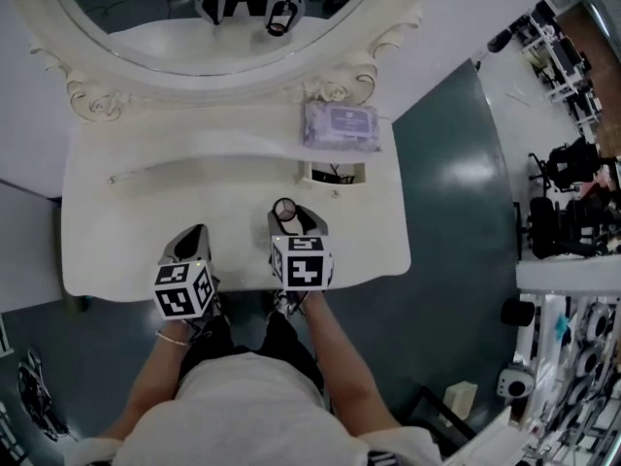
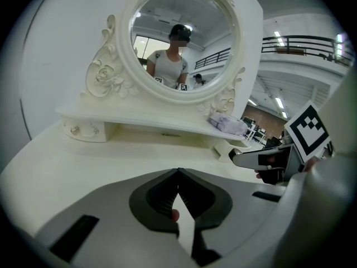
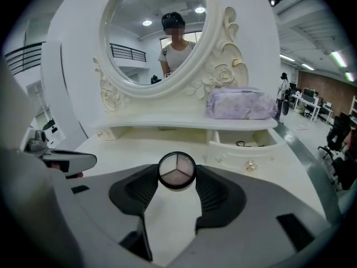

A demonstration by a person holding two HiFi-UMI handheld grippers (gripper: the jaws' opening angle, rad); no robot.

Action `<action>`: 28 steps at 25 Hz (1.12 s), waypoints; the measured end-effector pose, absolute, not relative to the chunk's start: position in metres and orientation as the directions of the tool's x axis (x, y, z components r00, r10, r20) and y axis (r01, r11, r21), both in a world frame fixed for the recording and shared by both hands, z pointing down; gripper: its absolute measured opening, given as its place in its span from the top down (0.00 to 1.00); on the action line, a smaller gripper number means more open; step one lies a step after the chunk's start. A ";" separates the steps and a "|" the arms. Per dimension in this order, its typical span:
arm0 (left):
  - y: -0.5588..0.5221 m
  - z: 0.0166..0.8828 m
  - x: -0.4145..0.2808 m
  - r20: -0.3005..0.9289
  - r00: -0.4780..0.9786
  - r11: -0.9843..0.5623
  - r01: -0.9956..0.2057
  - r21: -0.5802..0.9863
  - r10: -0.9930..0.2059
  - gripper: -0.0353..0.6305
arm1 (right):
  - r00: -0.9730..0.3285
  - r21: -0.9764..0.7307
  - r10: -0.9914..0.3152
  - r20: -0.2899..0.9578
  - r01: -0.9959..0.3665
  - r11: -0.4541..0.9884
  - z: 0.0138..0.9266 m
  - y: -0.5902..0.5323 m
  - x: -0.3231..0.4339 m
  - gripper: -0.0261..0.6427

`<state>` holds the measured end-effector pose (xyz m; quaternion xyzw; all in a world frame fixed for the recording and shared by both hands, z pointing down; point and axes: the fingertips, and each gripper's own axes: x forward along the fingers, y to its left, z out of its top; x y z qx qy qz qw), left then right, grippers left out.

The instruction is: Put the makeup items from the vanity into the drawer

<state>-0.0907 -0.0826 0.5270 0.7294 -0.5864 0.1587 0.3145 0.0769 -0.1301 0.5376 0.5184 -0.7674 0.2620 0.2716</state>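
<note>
Right gripper view: compact (image 3: 177,171) gripped in claw (image 3: 177,178).

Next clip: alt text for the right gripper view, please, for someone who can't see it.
The right gripper grips a round black-rimmed compact with three powder shades between its jaws. Beyond it stands a white vanity with an oval mirror, a lavender packet on its shelf and a small drawer open below the packet.

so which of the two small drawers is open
The right drawer, under the purple pack: it's pulled out, showing its inside. The left drawer sits flush, shut.
</note>
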 end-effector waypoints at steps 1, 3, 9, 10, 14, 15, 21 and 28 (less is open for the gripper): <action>-0.083 0.523 -0.081 0.594 0.280 -0.134 -0.951 0.279 -0.754 0.94 | -0.304 -0.121 -0.663 0.684 -0.944 0.307 0.533 -0.127 0.086 0.64; -0.085 0.515 -0.062 0.581 0.317 -0.174 -0.941 0.289 -0.749 0.94 | -0.279 -0.120 -0.680 0.678 -0.955 0.273 0.524 -0.120 0.102 0.64; -0.107 0.498 -0.022 0.544 0.391 -0.284 -0.919 0.274 -0.742 0.94 | -0.236 -0.116 -0.713 0.660 -0.970 0.213 0.515 -0.118 0.132 0.64; -0.112 0.498 -0.016 0.540 0.400 -0.296 -0.915 0.272 -0.741 0.94 | -0.230 -0.116 -0.715 0.660 -0.972 0.206 0.516 -0.119 0.137 0.64; -0.122 0.496 0.002 0.535 0.421 -0.326 -0.907 0.267 -0.732 0.94 | -0.218 -0.115 -0.719 0.660 -0.975 0.190 0.520 -0.120 0.151 0.64; -0.123 0.496 0.005 0.536 0.424 -0.331 -0.905 0.266 -0.730 0.94 | -0.217 -0.116 -0.718 0.661 -0.975 0.189 0.520 -0.121 0.153 0.64; -0.134 0.500 0.021 0.545 0.436 -0.352 -0.900 0.257 -0.716 0.94 | -0.215 -0.126 -0.717 0.663 -0.976 0.176 0.522 -0.134 0.167 0.64; -0.153 0.500 0.040 0.546 0.442 -0.368 -0.896 0.247 -0.711 0.94 | -0.216 -0.159 -0.723 0.656 -0.976 0.148 0.519 -0.156 0.189 0.64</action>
